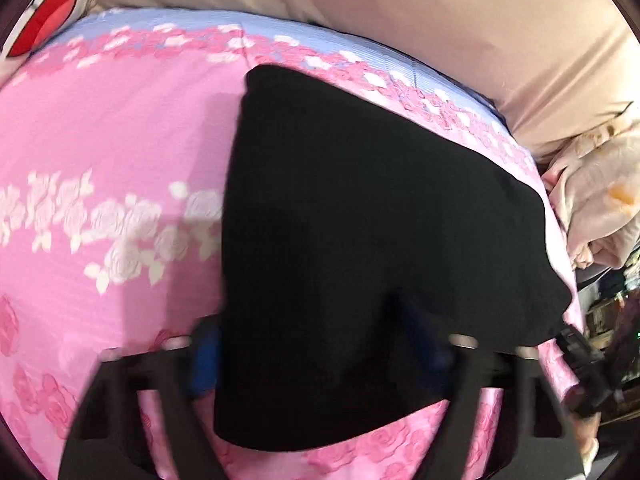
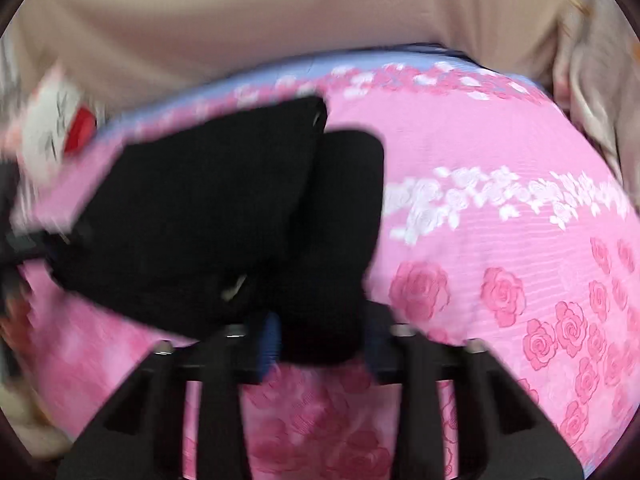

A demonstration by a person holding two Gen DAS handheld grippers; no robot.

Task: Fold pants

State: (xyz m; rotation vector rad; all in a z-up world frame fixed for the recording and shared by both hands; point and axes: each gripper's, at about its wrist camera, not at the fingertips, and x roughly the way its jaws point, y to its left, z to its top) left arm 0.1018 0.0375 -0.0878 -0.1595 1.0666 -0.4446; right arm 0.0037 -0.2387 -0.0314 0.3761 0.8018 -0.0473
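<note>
The black pants (image 1: 360,220) lie on a pink rose-print bedspread (image 1: 100,140). In the left wrist view my left gripper (image 1: 316,356) has blue-padded fingers (image 1: 204,364) spread wide on either side of the near part of the cloth. In the right wrist view the pants (image 2: 208,208) lie folded in layers, lifted at the near end. My right gripper (image 2: 320,344) has its blue pads (image 2: 266,344) on both sides of a bunched black fold. The view is blurred.
A beige cushioned backrest (image 1: 400,8) runs along the far edge of the bed. A red and white item (image 1: 48,20) sits at the far left corner. Crumpled beige fabric (image 1: 600,200) lies at the right. The bedspread (image 2: 520,260) extends to the right.
</note>
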